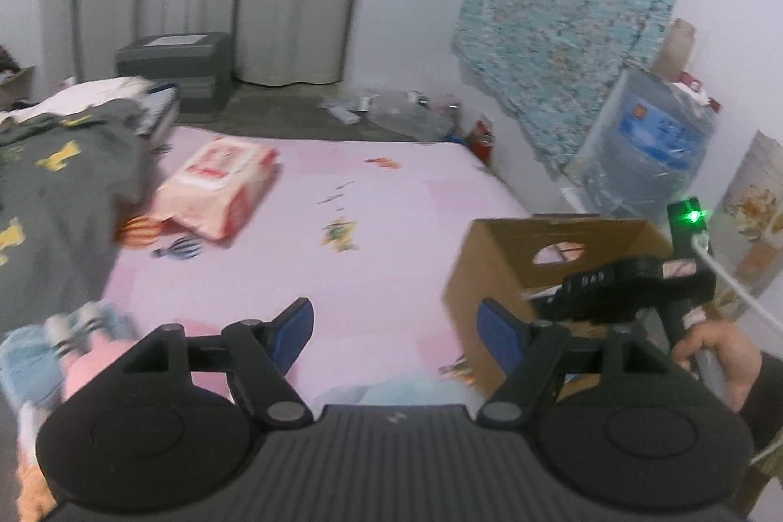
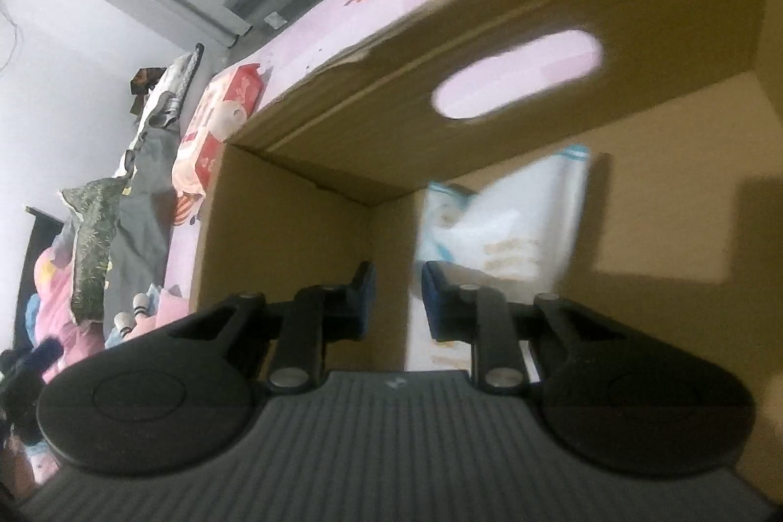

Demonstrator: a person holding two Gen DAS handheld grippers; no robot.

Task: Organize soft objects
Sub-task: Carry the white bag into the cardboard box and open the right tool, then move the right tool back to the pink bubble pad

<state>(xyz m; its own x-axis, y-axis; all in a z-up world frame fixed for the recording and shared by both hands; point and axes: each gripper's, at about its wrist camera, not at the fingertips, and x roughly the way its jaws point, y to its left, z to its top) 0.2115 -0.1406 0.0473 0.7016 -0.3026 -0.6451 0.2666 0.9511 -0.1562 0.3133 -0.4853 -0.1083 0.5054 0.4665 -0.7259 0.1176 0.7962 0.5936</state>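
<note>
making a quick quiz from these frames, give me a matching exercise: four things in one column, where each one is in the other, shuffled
Things
1. brown cardboard box
2. red and white tissue pack
3. white and light blue plastic pouch
4. dark grey garment with yellow print

Places
A. inside the box
B. left side of the pink bed, heaped
C. right side of the bed, open top
D. flat on the pink sheet next to the garment

Pairs: 1-C, 2-D, 3-A, 4-B
</note>
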